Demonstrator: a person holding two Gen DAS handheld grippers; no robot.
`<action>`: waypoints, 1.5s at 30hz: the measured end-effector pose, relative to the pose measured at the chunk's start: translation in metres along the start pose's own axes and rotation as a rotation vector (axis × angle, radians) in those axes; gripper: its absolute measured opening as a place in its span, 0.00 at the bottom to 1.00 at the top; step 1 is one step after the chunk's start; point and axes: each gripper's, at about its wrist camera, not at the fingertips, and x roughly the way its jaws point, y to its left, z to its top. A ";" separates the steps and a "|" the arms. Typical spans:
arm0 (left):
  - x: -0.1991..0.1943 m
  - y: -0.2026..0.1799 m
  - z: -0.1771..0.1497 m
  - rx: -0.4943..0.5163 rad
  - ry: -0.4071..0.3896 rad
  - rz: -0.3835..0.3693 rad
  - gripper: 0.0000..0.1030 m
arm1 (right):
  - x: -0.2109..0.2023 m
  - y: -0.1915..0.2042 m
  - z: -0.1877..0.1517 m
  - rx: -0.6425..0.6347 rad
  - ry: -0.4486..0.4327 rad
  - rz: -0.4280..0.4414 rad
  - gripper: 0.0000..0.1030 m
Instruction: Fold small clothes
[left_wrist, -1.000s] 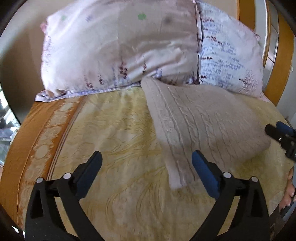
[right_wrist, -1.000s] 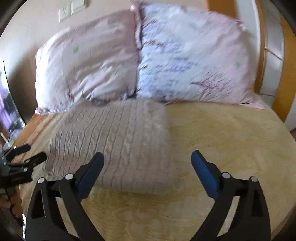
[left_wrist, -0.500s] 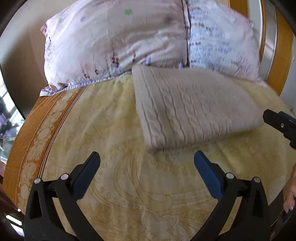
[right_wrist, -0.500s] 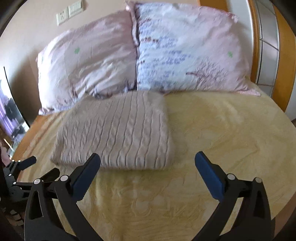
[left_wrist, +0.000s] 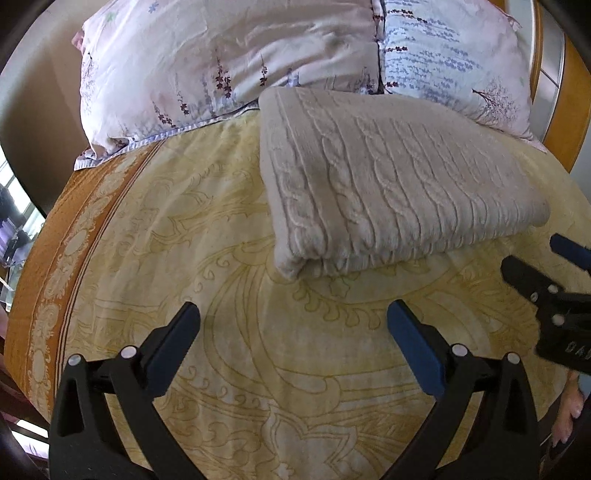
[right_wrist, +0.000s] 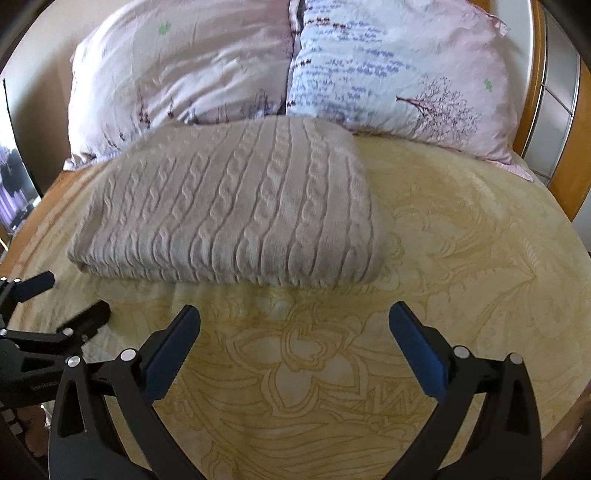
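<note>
A beige cable-knit sweater (left_wrist: 388, 177) lies folded into a thick rectangle on the yellow patterned bedspread (left_wrist: 229, 236), its far edge against the pillows. It also shows in the right wrist view (right_wrist: 236, 206). My left gripper (left_wrist: 293, 325) is open and empty, above the bedspread just short of the sweater's near left corner. My right gripper (right_wrist: 293, 325) is open and empty, just short of the sweater's near edge. Each gripper shows at the edge of the other's view: the right one (left_wrist: 546, 273) and the left one (right_wrist: 62, 299).
Two floral pillows (right_wrist: 184, 70) (right_wrist: 391, 70) lean against the headboard behind the sweater. A wooden bed frame (right_wrist: 532, 122) rises at the right. The bedspread's orange border (left_wrist: 44, 258) marks the left bed edge. Bare bedspread (right_wrist: 461, 229) lies right of the sweater.
The sweater has been let down flat into its folded rectangle. Both grippers have drawn back from it toward the near side of the bed, still open.
</note>
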 end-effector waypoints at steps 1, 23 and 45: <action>0.001 0.001 0.000 -0.005 0.003 -0.004 0.98 | 0.001 0.001 -0.001 0.000 0.007 -0.003 0.99; 0.004 0.005 -0.001 -0.039 0.000 -0.047 0.98 | 0.007 0.001 -0.005 0.005 0.024 -0.025 0.99; 0.003 0.005 0.000 -0.039 -0.003 -0.046 0.98 | 0.007 0.001 -0.005 0.001 0.024 -0.021 0.99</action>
